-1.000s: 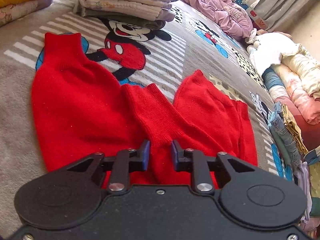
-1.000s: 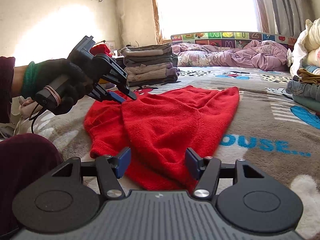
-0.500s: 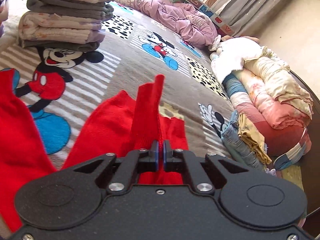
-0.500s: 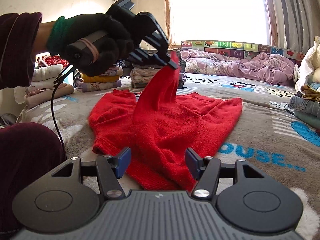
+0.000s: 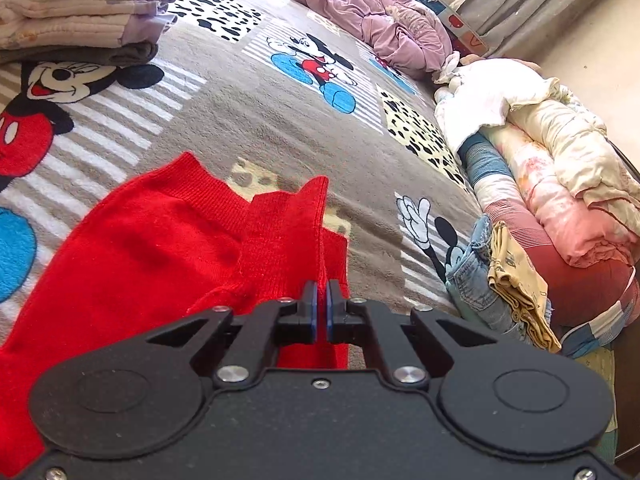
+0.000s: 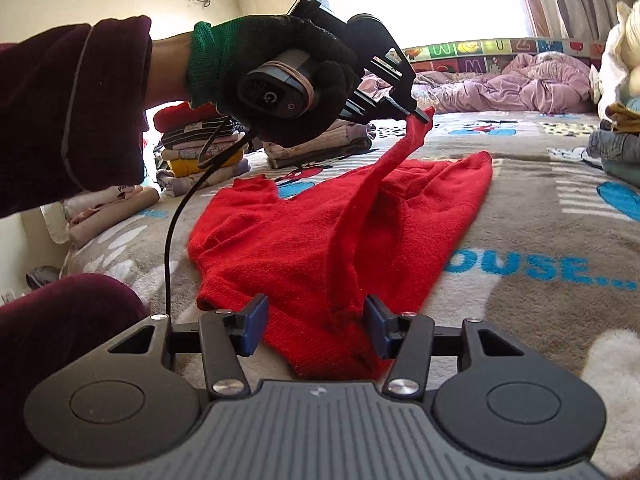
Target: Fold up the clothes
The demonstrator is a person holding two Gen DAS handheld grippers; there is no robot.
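A sleeve of the red sweater [image 6: 328, 240] is held pinched in the left gripper [image 5: 322, 312] — raised off the blanket [image 6: 540, 216] — while the right gripper [image 6: 316, 328] is spread wide.

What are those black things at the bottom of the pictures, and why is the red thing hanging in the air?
Those are two claws, each held by a person, with a camera looking along its fingers. One picture comes from the left claw, the other from the right claw. In the right picture you see a gloved hand holding the left claw. It has pinched the sleeve of a red sweater and lifted it. The right claw is open, holding nothing. The sweater lies on a cartoon mouse blanket, with stacks of folded clothes nearby.
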